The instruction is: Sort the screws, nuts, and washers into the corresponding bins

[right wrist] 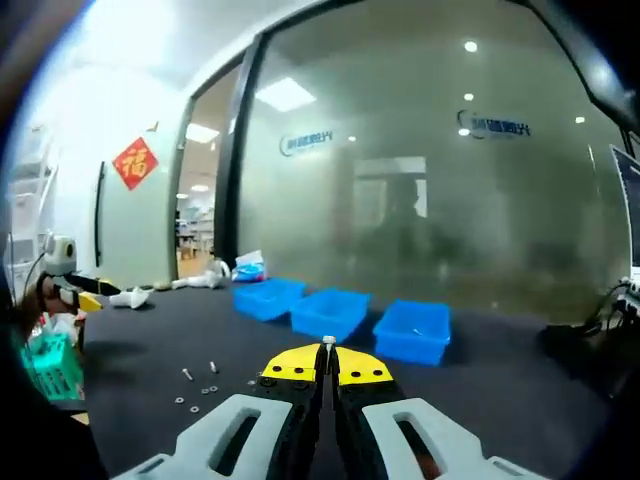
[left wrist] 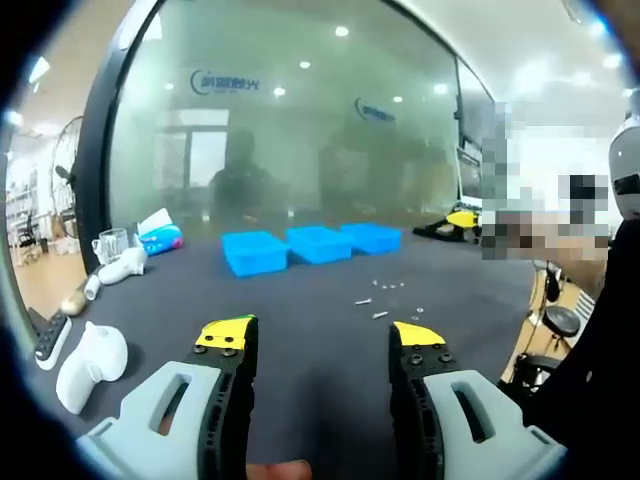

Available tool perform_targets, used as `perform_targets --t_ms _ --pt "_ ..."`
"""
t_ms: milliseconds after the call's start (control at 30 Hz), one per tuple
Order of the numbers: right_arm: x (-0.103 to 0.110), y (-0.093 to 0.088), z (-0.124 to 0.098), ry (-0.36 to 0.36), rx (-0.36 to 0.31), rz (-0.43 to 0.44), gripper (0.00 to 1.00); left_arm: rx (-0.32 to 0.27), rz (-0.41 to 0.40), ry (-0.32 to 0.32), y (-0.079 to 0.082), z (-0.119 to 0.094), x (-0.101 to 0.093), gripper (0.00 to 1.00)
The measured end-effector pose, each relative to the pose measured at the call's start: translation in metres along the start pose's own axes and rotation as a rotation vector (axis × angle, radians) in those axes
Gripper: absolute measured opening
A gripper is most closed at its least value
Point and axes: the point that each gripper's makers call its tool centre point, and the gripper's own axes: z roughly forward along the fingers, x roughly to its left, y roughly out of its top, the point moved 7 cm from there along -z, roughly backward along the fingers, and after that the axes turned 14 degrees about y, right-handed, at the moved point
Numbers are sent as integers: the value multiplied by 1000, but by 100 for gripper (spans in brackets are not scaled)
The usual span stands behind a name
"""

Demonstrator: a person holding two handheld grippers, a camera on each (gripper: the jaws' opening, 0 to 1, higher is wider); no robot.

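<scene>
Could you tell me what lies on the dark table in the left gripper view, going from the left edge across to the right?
White handheld device → clear cup → tissue pack → first blue bin → second blue bin → third blue bin, with the loose screws and washers in front → yellow-and-black tool.

Your three bins [left wrist: 318, 245] are bright blue on a dark grey desk [left wrist: 320, 340], and the loose screws [left wrist: 378, 297] look silvery. Each tool [left wrist: 320, 338] has pale grey bodies, black jaws and yellow tips; a red sign [right wrist: 134, 162] with gold lettering hangs on the wall.
</scene>
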Motion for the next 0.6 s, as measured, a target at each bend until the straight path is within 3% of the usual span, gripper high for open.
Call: perform_targets --t_ms 200,333,600 --pt "-24 8 17 -32 -8 -4 1 -1 -5 2 -1 0 1 51" --pt "-48 14 40 -64 26 7 1 -3 -17 -8 -1 0 -1 51" --pt "-74 17 83 -112 47 -11 1 -3 -40 -17 -3 0 0 51"
